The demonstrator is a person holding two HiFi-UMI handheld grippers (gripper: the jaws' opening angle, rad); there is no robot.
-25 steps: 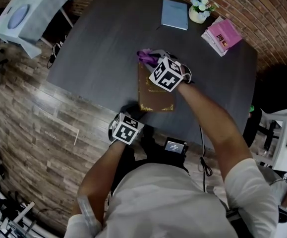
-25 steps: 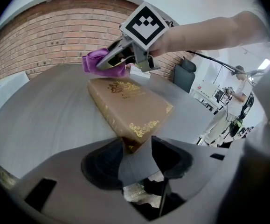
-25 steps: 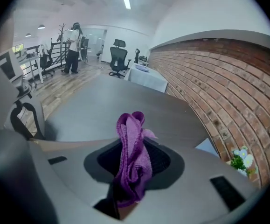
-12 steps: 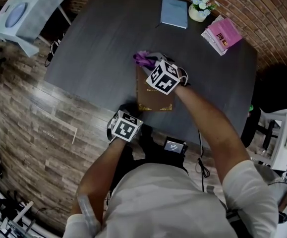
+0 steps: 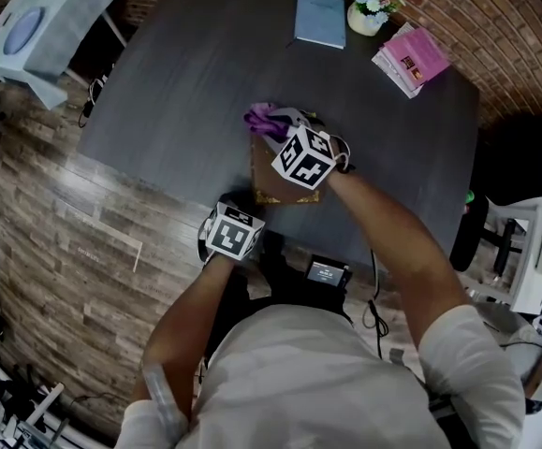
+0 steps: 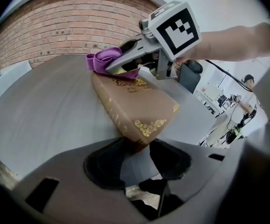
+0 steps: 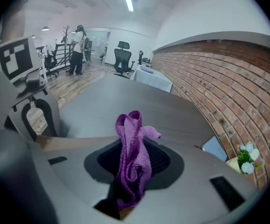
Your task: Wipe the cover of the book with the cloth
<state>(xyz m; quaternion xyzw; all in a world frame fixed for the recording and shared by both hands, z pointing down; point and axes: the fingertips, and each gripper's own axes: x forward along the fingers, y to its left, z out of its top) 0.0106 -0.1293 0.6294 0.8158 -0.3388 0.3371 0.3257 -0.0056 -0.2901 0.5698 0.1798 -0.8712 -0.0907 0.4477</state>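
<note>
l gripper (image 6: 137, 155) has pinched in over the last sec & now clamps the near corner of the brown gilt-trim book (image 6: 137, 104), which lies flat on the dark table (image 5: 177, 82). r gripper (image 7: 135, 171) is closed on the purple cloth (image 7: 134, 157), bunched at the book's far edge, approx where it was a sec ago. so book's now braced; wipe looks barely begun, prob next is dragging the cloth toward the near end.

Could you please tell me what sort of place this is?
Probably an open office or studio: a dark table by a brick wall, swivel office chairs on wood flooring.
</note>
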